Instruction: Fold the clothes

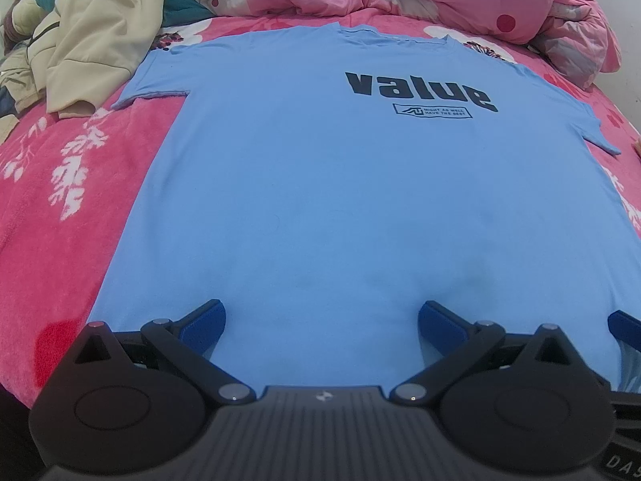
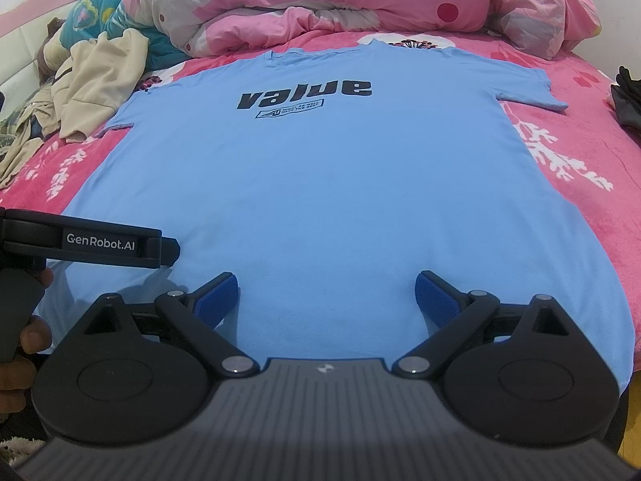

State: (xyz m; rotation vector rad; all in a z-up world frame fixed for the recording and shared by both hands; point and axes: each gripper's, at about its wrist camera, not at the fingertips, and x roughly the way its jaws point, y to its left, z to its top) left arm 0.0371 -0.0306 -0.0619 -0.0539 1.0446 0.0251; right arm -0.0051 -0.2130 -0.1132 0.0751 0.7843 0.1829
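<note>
Both claws, left gripper and right gripper, gaped wide over the hem. Blue T-shirt lay flat; cream garment sat at ten o'clock.

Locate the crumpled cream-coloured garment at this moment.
The crumpled cream-coloured garment lies at upper left in both wrist views, on the pink floral bedspread, just beyond the left sleeve of the flat light-blue T-shirt.

My blue T-shirt reads "value", boxed beneath: "MIGHT AS WELL HAVE THE BEST"; my left gripper says "GenRobot.AI"
</note>
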